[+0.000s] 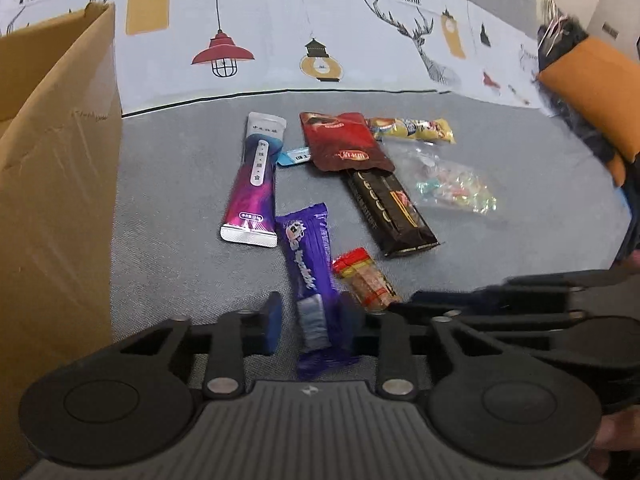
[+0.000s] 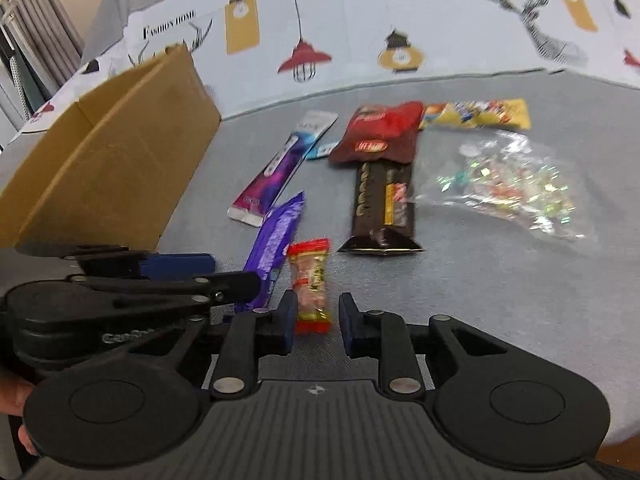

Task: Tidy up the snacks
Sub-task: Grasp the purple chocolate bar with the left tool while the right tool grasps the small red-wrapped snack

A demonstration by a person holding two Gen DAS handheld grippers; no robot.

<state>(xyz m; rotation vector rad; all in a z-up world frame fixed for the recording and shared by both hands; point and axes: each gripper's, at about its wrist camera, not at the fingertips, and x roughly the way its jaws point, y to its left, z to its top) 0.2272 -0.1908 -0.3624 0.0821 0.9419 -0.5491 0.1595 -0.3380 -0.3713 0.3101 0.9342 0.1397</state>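
Observation:
Snacks lie on a grey cloth surface. My left gripper (image 1: 310,326) is open, its fingers on either side of the purple bar (image 1: 306,268), which also shows in the right wrist view (image 2: 274,240). My right gripper (image 2: 318,326) is open around the lower end of a small red-and-orange snack (image 2: 312,284), also seen in the left wrist view (image 1: 366,278). Farther off lie a pink-purple stick pack (image 1: 254,188), a red pouch (image 1: 342,142), a dark chocolate bar (image 1: 390,214), a yellow pack (image 1: 412,130) and a clear candy bag (image 1: 452,184).
An open cardboard box (image 1: 56,184) stands at the left, also in the right wrist view (image 2: 120,164). A patterned cloth (image 1: 280,32) covers the back. An orange cushion (image 1: 596,84) sits at the far right. The right gripper's body (image 1: 520,304) lies close beside my left one.

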